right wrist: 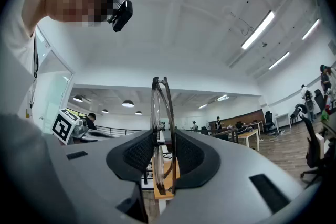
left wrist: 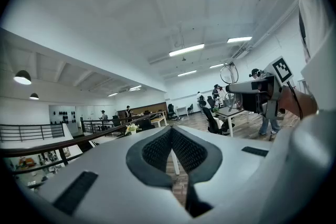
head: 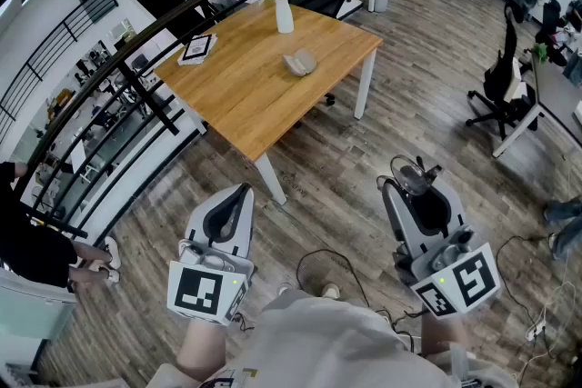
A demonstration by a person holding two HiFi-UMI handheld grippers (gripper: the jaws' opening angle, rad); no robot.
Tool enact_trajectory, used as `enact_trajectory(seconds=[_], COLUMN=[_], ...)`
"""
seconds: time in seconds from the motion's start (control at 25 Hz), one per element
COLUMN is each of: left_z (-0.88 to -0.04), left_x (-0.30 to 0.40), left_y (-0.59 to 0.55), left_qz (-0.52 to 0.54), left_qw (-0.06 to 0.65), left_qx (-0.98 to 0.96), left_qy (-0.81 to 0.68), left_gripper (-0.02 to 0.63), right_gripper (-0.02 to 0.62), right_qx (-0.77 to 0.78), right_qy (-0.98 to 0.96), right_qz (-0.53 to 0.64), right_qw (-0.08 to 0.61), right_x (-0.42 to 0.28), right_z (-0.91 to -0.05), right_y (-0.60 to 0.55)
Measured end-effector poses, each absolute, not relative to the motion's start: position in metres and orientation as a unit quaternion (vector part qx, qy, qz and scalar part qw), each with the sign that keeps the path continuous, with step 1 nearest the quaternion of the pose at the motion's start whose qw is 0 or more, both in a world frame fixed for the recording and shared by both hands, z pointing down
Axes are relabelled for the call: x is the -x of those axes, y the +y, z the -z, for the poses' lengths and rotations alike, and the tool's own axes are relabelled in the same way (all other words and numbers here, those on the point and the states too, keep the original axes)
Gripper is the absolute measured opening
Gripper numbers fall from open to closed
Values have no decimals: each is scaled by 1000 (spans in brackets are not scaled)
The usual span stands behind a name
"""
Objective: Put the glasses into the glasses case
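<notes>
Only head view shows the case; right tool clamps glasses, left tool closed.

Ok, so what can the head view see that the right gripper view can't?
Only the head view shows the grey glasses case and the white vase of flowers on the wooden table. Only the right gripper view shows the long ceiling lights and the small camera on the person's head. Both show the glasses pinched upright between the right gripper's fingers, and the left gripper beside it.
</notes>
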State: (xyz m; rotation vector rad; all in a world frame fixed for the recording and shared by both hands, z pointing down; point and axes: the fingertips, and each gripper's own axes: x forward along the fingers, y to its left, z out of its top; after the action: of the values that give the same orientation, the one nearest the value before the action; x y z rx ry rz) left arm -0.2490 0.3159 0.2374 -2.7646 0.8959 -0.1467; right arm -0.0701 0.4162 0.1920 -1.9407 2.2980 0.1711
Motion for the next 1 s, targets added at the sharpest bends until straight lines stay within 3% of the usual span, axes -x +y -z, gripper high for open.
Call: enact_trajectory(seconds=[0.24, 1.0], left_z=[-233, -238], left_x=[242, 197], left_y=[313, 320], left_qz=[47, 61], left_qw=[115, 133], left_qx=[944, 942], left_qy=[307, 302], left_gripper=[17, 17], right_gripper=[135, 135], right_qx=[646, 641], right_qy=[755, 764], right_qz=[-42, -23], right_qw=[103, 76], right_x=[56, 17], right_z=[-189, -215], right_y=[416, 416])
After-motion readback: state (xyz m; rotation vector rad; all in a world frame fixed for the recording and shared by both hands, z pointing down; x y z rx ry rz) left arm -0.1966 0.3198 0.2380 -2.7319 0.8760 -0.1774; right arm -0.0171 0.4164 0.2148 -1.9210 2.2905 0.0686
